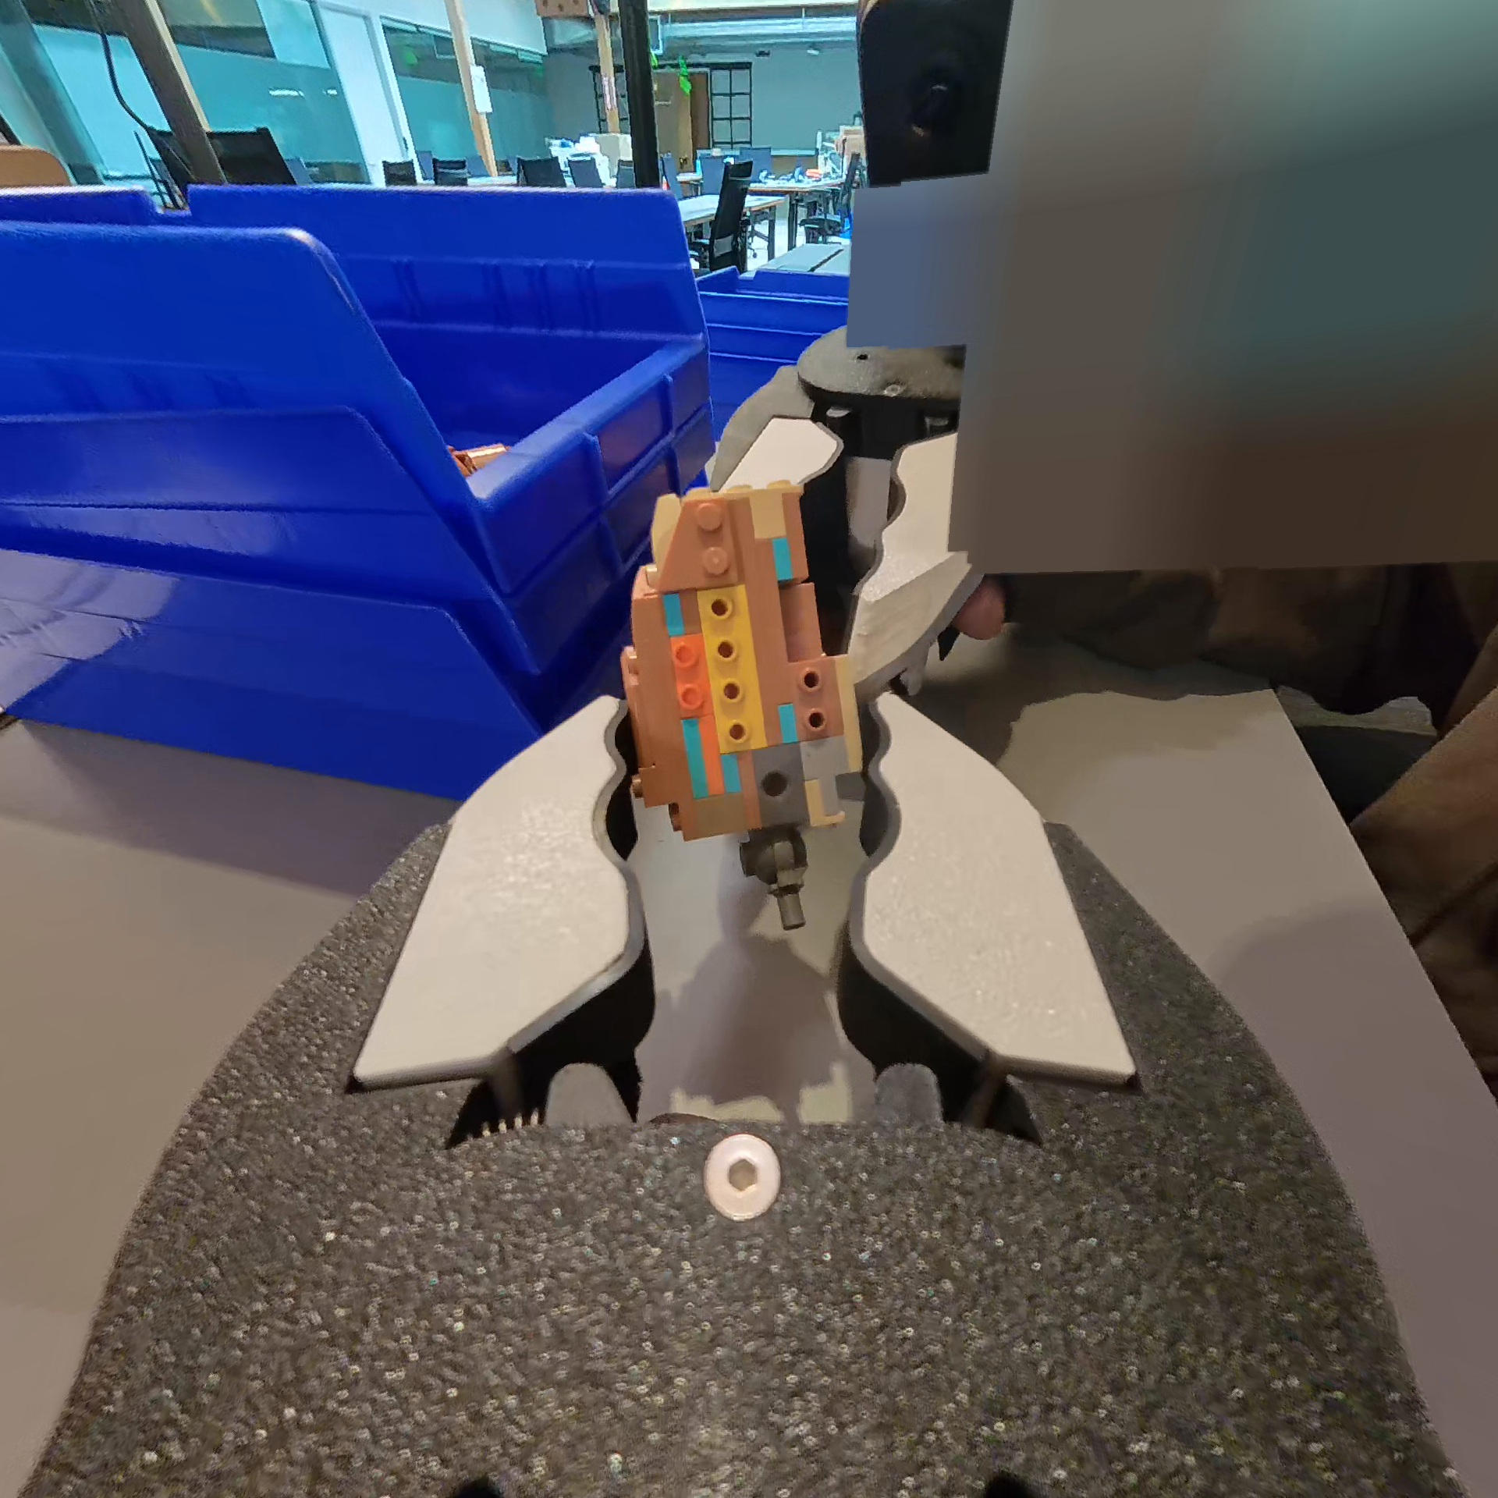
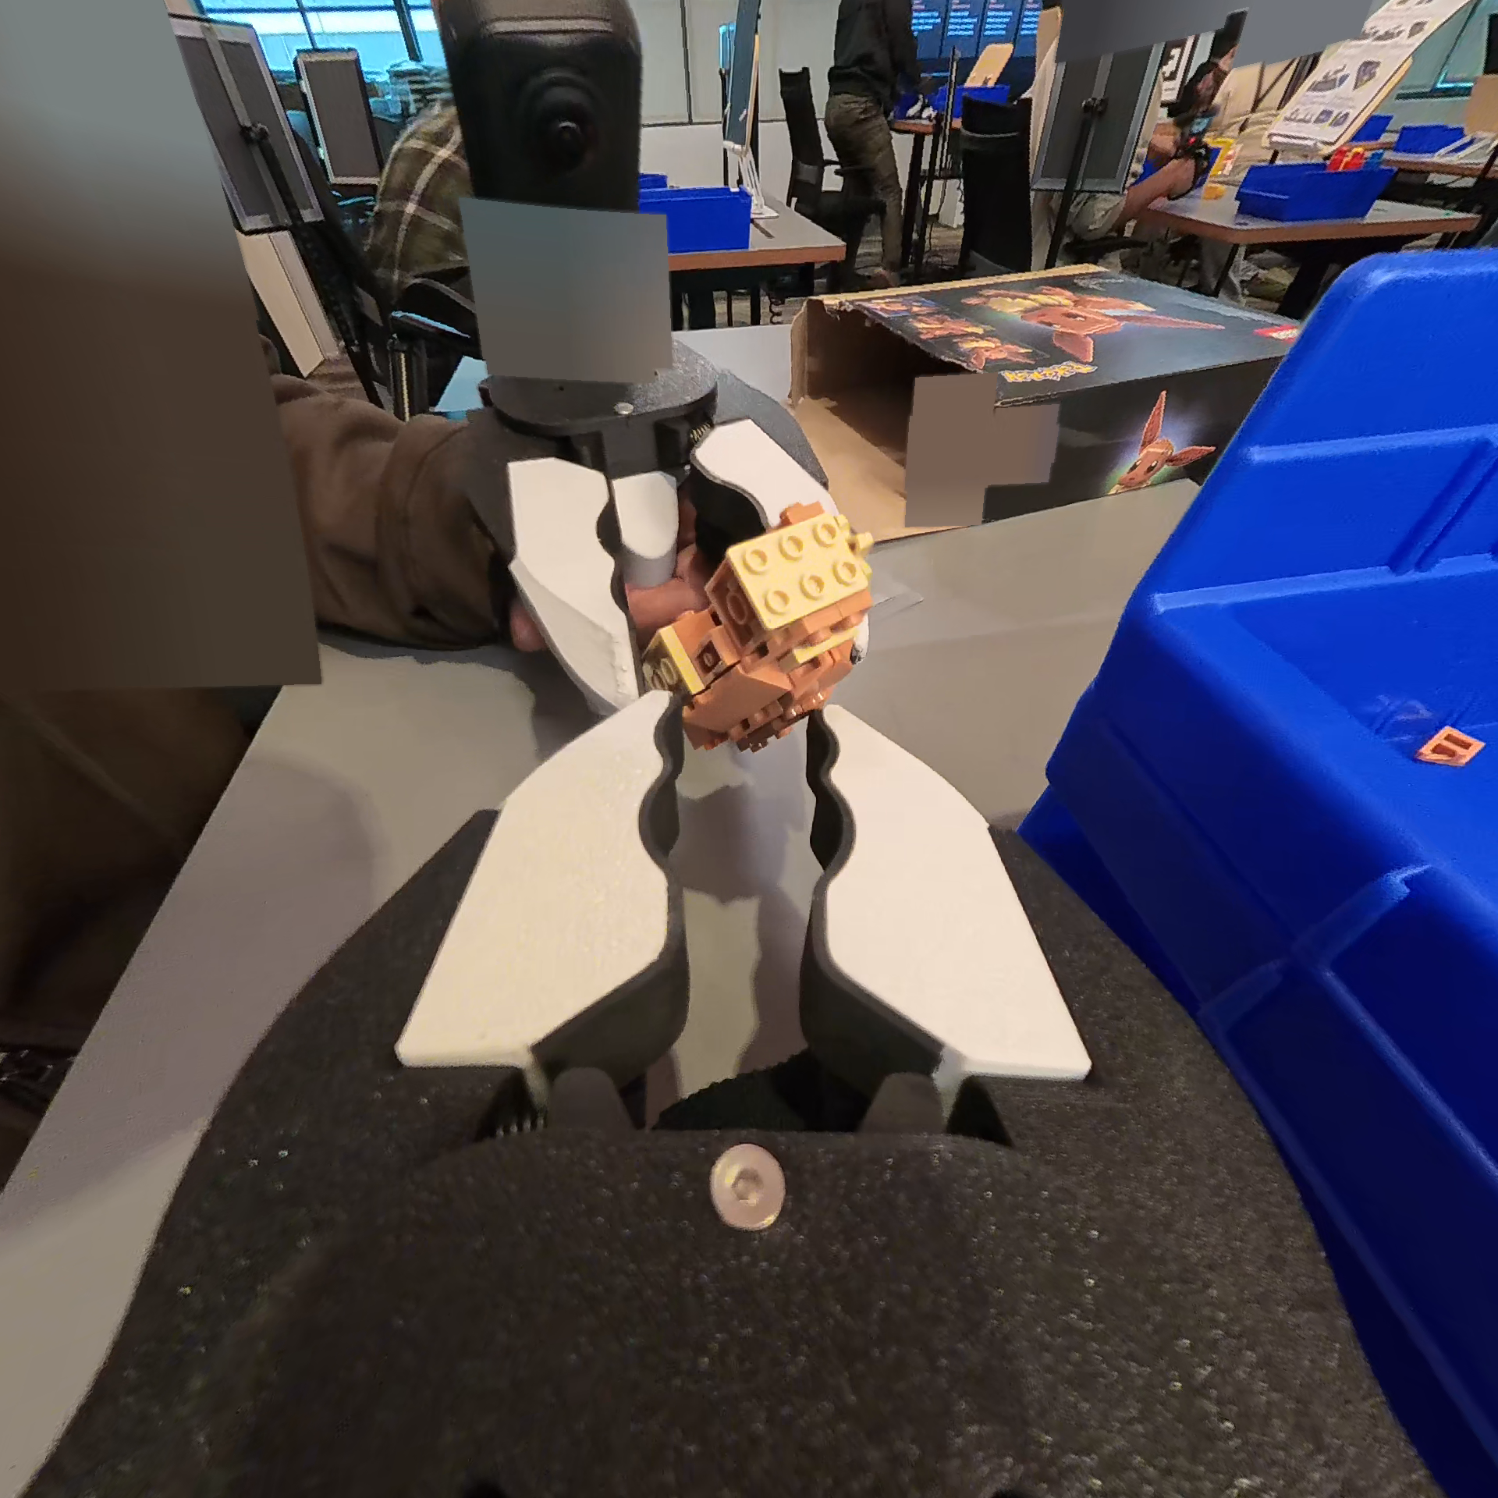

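Observation:
A brick assembly [image 1: 734, 673] of brown, tan, yellow, orange and teal bricks hangs above the grey table [image 1: 1135, 811], with a dark grey pin [image 1: 778, 879] sticking out of its lower end. My left gripper [image 1: 746, 709] is shut on its lower part, a fingertip on each side. My right gripper [image 2: 742, 709] comes from the opposite side, and its fingertips close on the brown end of the assembly [image 2: 770, 632]. In the left wrist view, the right gripper's fingers [image 1: 908, 616] flank the assembly's upper right. In the right wrist view, the left gripper's fingers [image 2: 567, 584] show behind it.
Stacked blue bins [image 1: 324, 454] stand left of the left gripper, with brown bricks [image 1: 478, 458] inside. In the right wrist view a blue bin [image 2: 1297, 689] at the right holds an orange piece [image 2: 1451, 746]. An open cardboard set box [image 2: 1054, 365] lies beyond. A brown sleeve [image 2: 381, 519] rests behind.

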{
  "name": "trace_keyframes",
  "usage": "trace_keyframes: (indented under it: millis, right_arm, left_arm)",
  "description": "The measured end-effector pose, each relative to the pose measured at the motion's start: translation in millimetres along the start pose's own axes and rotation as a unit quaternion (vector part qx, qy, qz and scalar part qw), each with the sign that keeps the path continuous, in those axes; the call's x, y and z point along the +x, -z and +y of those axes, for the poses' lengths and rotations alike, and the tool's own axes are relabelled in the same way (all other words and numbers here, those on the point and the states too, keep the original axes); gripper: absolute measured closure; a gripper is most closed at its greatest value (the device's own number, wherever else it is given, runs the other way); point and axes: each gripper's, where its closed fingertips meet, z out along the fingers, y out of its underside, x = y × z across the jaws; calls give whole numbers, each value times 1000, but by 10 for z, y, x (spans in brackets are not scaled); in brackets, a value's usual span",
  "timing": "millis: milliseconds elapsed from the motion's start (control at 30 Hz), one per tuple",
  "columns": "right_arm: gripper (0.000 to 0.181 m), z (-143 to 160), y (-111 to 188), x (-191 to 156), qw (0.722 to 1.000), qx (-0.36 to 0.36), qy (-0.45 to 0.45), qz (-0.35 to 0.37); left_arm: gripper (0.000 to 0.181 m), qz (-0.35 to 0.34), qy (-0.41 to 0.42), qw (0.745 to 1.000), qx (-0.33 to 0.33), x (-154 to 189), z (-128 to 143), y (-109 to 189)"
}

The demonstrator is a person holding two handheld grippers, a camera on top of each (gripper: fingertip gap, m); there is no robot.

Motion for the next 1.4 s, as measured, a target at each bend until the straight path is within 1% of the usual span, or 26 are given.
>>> trace_keyframes:
  millis: [300,500,567,667,733,900,1033,1233,1400]
  right_arm:
    - [152,22,3,-4,1000,-7,3,-3]
    - [151,5,-7,33,1000,-11,-10,13]
    - [150,6,-8,38,1000,-15,-2,19]
    - [149,45,-6,65,999,-32,21,35]
    - [148,38,-9,63,999,-31,21,37]
    - [148,77,-9,80,998,-46,19,41]
    - [149,164,-27,81,997,-69,15,39]
    - [152,248,-54,90,995,-91,4,40]
    - [154,295,-74,106,994,-97,-12,41]
  left_arm:
    - [129,36,58,998,-2,13,54,-5]
    - [129,32,68,997,3,-21,53,-10]
    - [129,30,72,997,3,-24,53,-14]
    - [129,33,102,994,19,-54,16,-4]
    - [129,22,97,995,15,-87,32,-1]
    - [129,-10,21,1000,-14,-79,64,-11]
    - [129,-48,-77,995,-52,-81,106,-7]
    - [129,-99,-197,972,-86,-93,133,-7]
    - [129,-136,-285,943,-109,-110,142,-8]
